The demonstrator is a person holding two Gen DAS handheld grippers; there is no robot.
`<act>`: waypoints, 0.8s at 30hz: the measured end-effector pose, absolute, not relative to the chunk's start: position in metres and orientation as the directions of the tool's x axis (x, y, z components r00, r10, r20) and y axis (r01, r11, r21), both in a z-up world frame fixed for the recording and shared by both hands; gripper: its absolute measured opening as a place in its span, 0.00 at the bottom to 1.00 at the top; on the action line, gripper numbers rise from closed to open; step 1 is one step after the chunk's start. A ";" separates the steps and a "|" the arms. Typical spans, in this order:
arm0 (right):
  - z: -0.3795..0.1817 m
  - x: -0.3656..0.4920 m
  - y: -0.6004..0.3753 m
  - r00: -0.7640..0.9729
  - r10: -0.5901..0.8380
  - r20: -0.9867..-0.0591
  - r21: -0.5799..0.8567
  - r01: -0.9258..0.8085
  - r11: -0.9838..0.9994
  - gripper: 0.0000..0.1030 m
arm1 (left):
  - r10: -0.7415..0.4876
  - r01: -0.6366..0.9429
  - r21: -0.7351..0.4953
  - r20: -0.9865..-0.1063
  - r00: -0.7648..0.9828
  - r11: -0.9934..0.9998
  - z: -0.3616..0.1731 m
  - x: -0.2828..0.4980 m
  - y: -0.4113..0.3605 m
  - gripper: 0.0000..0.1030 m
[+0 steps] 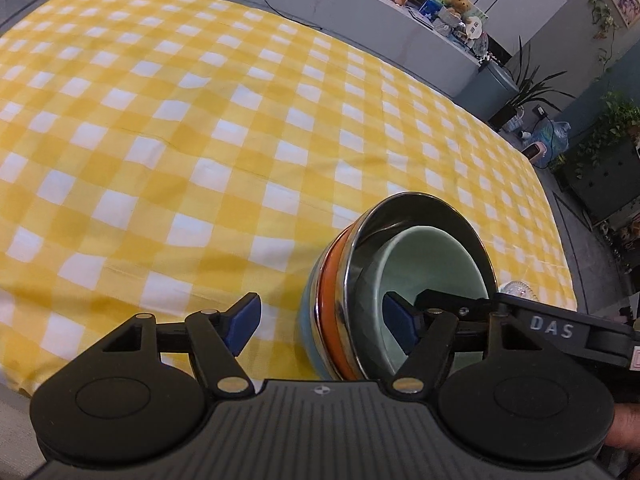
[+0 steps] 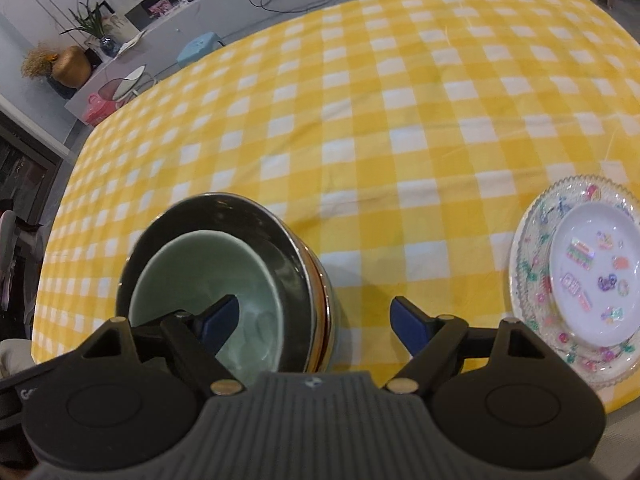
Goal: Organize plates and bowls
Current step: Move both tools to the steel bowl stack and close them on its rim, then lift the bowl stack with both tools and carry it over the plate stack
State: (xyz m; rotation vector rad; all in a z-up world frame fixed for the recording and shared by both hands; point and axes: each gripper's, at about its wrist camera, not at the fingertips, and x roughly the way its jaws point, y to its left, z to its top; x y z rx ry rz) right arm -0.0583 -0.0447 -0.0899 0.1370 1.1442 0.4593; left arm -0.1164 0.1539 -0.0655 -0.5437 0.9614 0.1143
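Below, nested bowls [image 2: 224,280] straddled by both gaping tools [image 2: 316,320].

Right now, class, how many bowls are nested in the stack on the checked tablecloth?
4: a pale green bowl innermost, inside a steel bowl, then an orange bowl, and a light blue bowl outermost at the bottom. More may be hidden between them.

My tablecloth [image 2: 360,120] is yellow and white gingham. The bowls are nested: pale green one [image 2: 208,280] inside, then a shiny silver steel bowl [image 1: 404,216] with a dark inside, an orange band [image 1: 330,300] under that, and light blue at the bottom [image 1: 310,320]. White plate [image 2: 596,276] has colourful stickers and sits on a clear plate [image 2: 528,260] with multicoloured bits. My tongs have blue pads [image 1: 242,326].
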 end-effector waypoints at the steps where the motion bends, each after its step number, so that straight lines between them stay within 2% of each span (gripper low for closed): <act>1: -0.091 -0.057 -0.044 0.332 0.414 -0.847 0.332 -0.277 0.902 0.79 | -0.134 -0.325 -0.378 -0.805 0.578 0.867 -0.065 -0.115 0.152 0.79; 4: -0.098 -0.055 -0.044 0.323 0.408 -0.854 0.328 -0.274 0.904 0.74 | -0.134 -0.324 -0.377 -0.805 0.578 0.868 -0.067 -0.112 0.150 0.76; 10: -0.104 -0.053 -0.047 0.315 0.453 -0.834 0.388 -0.248 0.888 0.70 | -0.234 -0.340 -0.488 -0.785 0.573 0.804 -0.085 -0.106 0.159 0.55; 13: -0.106 -0.052 -0.049 0.303 0.484 -0.821 0.427 -0.236 0.873 0.64 | -0.245 -0.337 -0.502 -0.777 0.580 0.797 -0.087 -0.107 0.159 0.53; 16: -0.106 -0.052 -0.047 0.290 0.516 -0.806 0.463 -0.234 0.855 0.53 | -0.239 -0.339 -0.497 -0.779 0.580 0.799 -0.086 -0.108 0.157 0.52; 22: -0.102 -0.057 -0.042 0.303 0.490 -0.817 0.433 -0.238 0.869 0.50 | -0.217 -0.348 -0.475 -0.790 0.574 0.808 -0.082 -0.107 0.154 0.48; 24: -0.100 -0.058 -0.041 0.304 0.485 -0.820 0.434 -0.222 0.873 0.46 | -0.206 -0.350 -0.463 -0.794 0.572 0.814 -0.081 -0.107 0.153 0.48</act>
